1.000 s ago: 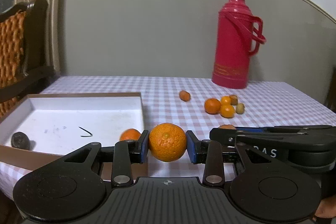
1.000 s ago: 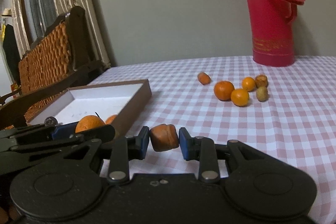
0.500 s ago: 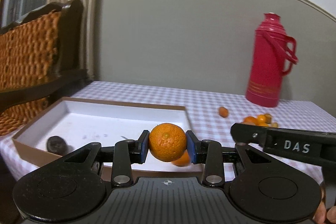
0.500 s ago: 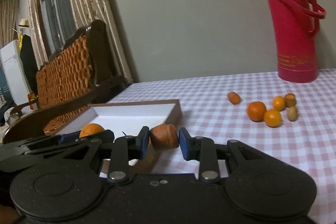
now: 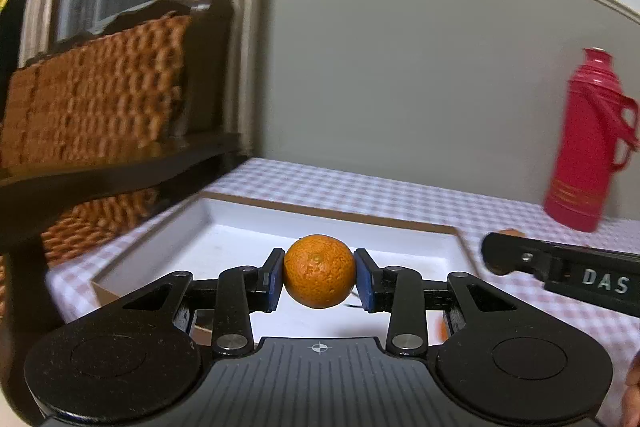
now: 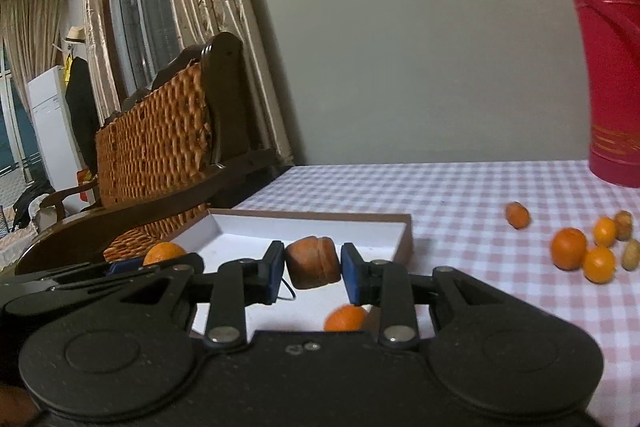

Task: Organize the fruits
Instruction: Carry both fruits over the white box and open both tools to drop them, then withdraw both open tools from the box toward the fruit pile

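My left gripper [image 5: 319,277] is shut on a round orange [image 5: 319,270] and hangs over the white shallow box [image 5: 224,239] with a brown rim. A brown, stubby fruit [image 6: 313,261] is pinched in my right gripper [image 6: 313,269], just above the near part of the same box [image 6: 320,227]. One orange [image 6: 346,318] lies inside the box under the right gripper. The left gripper with its orange [image 6: 164,253] shows at the left of the right wrist view. Several small oranges and brownish fruits [image 6: 588,247] lie loose on the checked cloth to the right.
A tall red thermos [image 6: 612,67] stands at the back right of the table [image 6: 460,195]. A dark wooden chair with a woven back [image 6: 160,155] stands close to the table's left side. The right gripper's black body [image 5: 560,271] crosses the right of the left wrist view.
Both grippers have carried their fruit leftward, from beside the box to over it. The loose fruit and the thermos have slid to the right in both views.
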Demonstrator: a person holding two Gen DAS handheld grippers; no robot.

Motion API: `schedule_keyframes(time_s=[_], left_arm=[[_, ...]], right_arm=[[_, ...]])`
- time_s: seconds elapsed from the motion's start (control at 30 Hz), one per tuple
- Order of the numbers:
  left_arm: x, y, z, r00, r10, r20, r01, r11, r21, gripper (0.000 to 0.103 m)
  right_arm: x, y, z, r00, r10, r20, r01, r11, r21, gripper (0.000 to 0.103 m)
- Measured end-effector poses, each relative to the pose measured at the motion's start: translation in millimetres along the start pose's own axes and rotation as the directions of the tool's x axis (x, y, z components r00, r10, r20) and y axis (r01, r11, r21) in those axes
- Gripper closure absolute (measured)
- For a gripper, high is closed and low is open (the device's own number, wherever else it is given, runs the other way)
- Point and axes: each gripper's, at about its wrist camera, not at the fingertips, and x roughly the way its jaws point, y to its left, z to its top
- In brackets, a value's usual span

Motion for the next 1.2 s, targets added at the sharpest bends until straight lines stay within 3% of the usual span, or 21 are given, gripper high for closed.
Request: schedule_keyframes(time_s=[0.37,0.77,0.87,0.9,0.93,0.97,1.03,1.07,1.17,1.2], left_arm=[[41.4,39.0,6.2,0.989,0.147,-0.021,-0.148,0.988,-0.047,0.066],[68.5,41.6,6.0,0.983,0.173,-0.069,-0.177,0.983,-0.056,0.066],[76.9,40.1,4.6,0.978,0.185,-0.098,-0.191,0.98,-0.056,0.065],[79.5,39.8,4.4,0.976,0.192,-0.108,-0.199,0.978,-0.058,0.065],[81.1,40.1,4.2,0.974,0.195,-0.117,-0.203,0.977,-0.063,0.062],[82.5,40.7,5.0,0.974,0.186,-0.133,-0.197,0.978,-0.075,0.04],[76.0,41.0,8.2,0.975,0.193,-0.111,-0.205,0.973,-0.11,0.005],[69.9,38.9,10.3,0.975,0.209,-0.069,-0.216,0.97,-0.109,0.0],[57.3,28.1,15.3,0.977,0.211,-0.004,-0.211,0.976,-0.059,0.0],[54.6,25.6,15.5,0.978,0.207,0.003,-0.207,0.977,-0.054,0.0]], right_arm=[[44.3,5.6,4.4,1.0,0.002,-0.019,-0.003,1.0,-0.014,0.081],[78.7,-4.2,8.5,0.998,-0.024,-0.06,0.023,1.0,-0.016,0.08],[88.5,-4.2,7.2,0.995,-0.036,-0.088,0.033,0.999,-0.035,0.073],[89.2,-4.8,6.5,0.995,-0.048,-0.088,0.045,0.998,-0.035,0.056],[87.2,-5.8,6.4,0.996,-0.051,-0.072,0.049,0.998,-0.028,0.046],[84.5,-5.8,7.1,0.998,-0.053,-0.047,0.052,0.998,-0.021,0.032],[73.0,-6.3,10.8,0.998,-0.057,0.007,0.057,0.998,-0.015,0.029],[67.5,-8.6,12.7,0.998,-0.051,0.029,0.051,0.999,-0.007,0.025],[49.2,-12.9,17.7,0.994,-0.043,0.099,0.042,0.999,0.013,0.006],[45.2,-14.2,19.2,0.992,-0.045,0.114,0.044,0.999,0.008,0.006]])
